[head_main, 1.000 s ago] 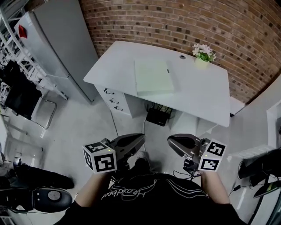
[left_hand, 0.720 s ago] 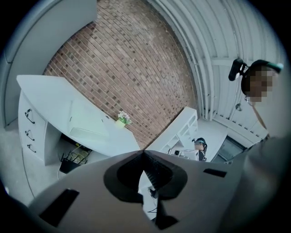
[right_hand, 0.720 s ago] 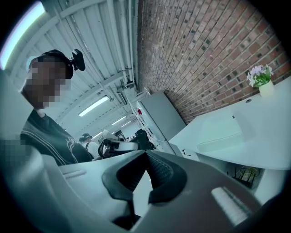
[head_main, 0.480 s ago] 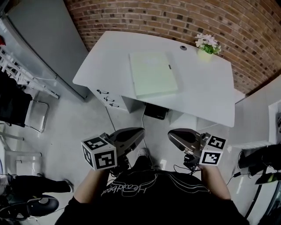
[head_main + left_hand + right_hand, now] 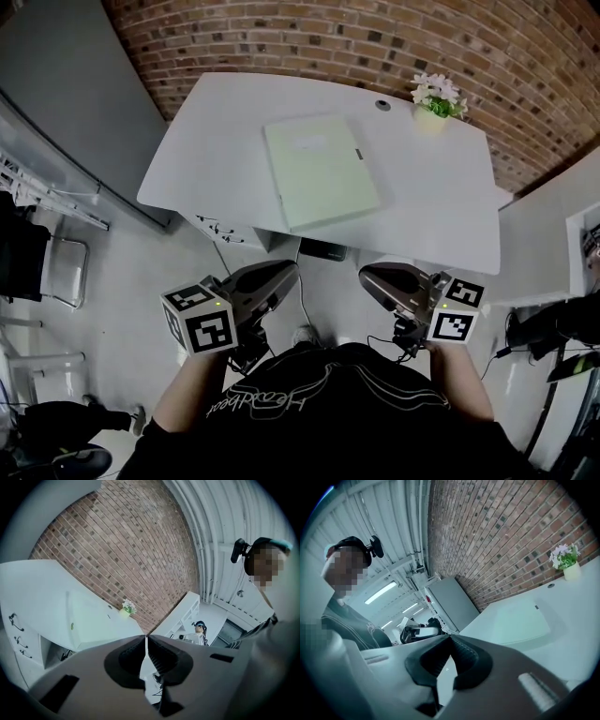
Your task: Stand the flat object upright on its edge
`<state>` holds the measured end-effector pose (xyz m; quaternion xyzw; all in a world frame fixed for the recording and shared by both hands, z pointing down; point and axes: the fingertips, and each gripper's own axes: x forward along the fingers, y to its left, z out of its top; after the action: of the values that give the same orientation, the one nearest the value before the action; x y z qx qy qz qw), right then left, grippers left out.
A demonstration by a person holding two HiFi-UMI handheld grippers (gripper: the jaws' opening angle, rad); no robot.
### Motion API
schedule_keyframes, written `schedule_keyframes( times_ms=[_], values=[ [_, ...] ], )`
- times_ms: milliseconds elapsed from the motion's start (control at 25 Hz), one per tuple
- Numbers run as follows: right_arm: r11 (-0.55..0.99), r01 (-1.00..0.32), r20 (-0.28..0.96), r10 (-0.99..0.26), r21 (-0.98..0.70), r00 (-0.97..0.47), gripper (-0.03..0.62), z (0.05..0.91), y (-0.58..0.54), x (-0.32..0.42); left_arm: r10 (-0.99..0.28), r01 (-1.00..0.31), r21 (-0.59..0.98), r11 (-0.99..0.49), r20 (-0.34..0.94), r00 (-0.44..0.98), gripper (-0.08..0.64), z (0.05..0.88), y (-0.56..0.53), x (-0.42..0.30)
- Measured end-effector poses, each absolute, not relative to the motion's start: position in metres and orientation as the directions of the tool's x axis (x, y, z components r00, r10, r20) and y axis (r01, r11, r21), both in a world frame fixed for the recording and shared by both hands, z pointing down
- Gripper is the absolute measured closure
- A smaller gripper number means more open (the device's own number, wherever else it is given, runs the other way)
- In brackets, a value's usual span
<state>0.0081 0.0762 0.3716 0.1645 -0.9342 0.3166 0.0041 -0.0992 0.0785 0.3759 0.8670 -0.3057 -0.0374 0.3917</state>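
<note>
Flat green folder (image 5: 321, 171) lay flat on the surface (image 5: 441, 202), untouched. Left gripper (image 5: 278, 275) and right gripper (image 5: 372, 277): jaws together, empty, well short; standing it remained.

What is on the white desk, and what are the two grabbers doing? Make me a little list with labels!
Desk: white desk, set against the brick wall
Flat thing: pale green folder, lying flat on the desk, nothing touching it
Flowers: flower pot at the desk's far edge, by the wall
Left: left gripper, jaws together, empty, short of the desk
Right: right gripper, jaws together, empty, short of the desk
Job: not yet begun; the folder is not on its edge
</note>
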Motion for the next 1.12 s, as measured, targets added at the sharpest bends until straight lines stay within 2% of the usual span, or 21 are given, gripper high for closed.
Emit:
schedule_keyframes(
  times_ms=[400,440,680,1120],
  values=[
    [0.716,-0.373,0.142,-0.363,-0.590,-0.921,0.568,0.392,0.037,0.030,-0.594,-0.522,0.742,-0.421,0.209,0.777,0.554,0.409,0.032,-0.121],
    [0.712,-0.373,0.137,-0.368,-0.595,-0.920,0.551,0.392,0.029,0.033,-0.593,-0.520,0.745,-0.418,0.210,0.777,0.541,0.411,0.027,-0.121],
    [0.679,-0.378,0.100,-0.412,-0.629,-0.906,0.551,0.387,-0.039,0.052,-0.608,-0.537,0.758,-0.371,0.238,0.757,0.485,0.419,-0.013,-0.122],
    [0.689,-0.413,0.184,-0.383,-0.596,-0.905,0.517,0.404,-0.141,0.057,-0.687,-0.660,0.720,-0.214,0.369,0.626,0.356,0.454,-0.100,-0.145]
  ],
)
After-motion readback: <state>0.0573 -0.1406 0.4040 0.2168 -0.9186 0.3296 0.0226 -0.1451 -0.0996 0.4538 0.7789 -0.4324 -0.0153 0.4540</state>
